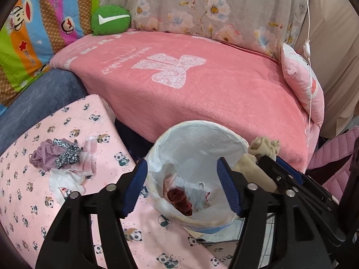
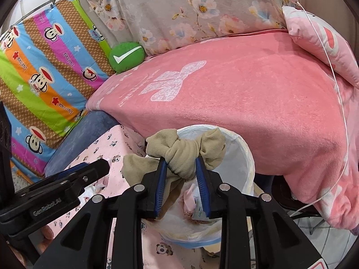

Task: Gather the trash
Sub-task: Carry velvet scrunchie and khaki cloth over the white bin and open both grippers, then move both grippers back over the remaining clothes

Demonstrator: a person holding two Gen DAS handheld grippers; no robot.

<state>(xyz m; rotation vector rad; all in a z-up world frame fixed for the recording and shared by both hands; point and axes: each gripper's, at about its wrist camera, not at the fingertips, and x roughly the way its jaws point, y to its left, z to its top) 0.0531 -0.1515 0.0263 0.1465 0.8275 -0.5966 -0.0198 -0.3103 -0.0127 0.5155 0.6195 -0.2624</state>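
The beige cloth bundle [image 2: 179, 154] sits pinched between the pads of my right gripper [image 2: 182, 174], its knotted length lying crosswise to my fingers, directly over the mouth of the lined bin [image 2: 245, 154]. Release means straight down, with open room under it and the rim clear all round. My left gripper [image 1: 182, 188] stands wide and empty, also over the bin. More scraps [image 1: 65, 161] lie to its left on the panda sheet [image 1: 27, 201], nearer that hand. The pink blanket [image 2: 246, 103] crowds the bin's far side.
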